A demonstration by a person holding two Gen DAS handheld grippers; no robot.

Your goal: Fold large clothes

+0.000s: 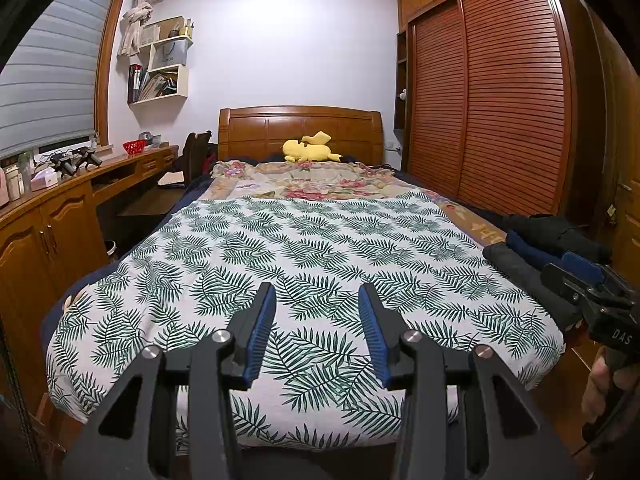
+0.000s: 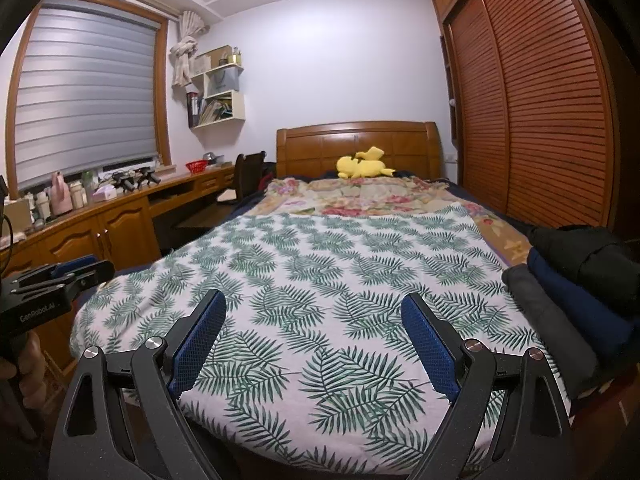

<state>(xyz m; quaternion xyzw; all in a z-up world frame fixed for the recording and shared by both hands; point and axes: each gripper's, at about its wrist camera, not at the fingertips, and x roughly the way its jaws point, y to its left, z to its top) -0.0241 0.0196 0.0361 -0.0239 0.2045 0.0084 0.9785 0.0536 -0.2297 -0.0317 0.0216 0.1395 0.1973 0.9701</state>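
Nearest me, my left gripper (image 1: 317,300) hangs over the foot of the bed with its jaws partly apart and nothing between them; my right gripper (image 2: 313,312) stands wider, also empty. Below both lies the leaf-print sheet (image 1: 304,248), spread flat across the near half of the bed (image 1: 298,128). I judge it light, limp and prone to sagging, so I would pinch it at the near corners, one per gripper. At the right edge sit dark folded clothes (image 2: 568,288); farther off, a yellow plush toy (image 2: 362,166).
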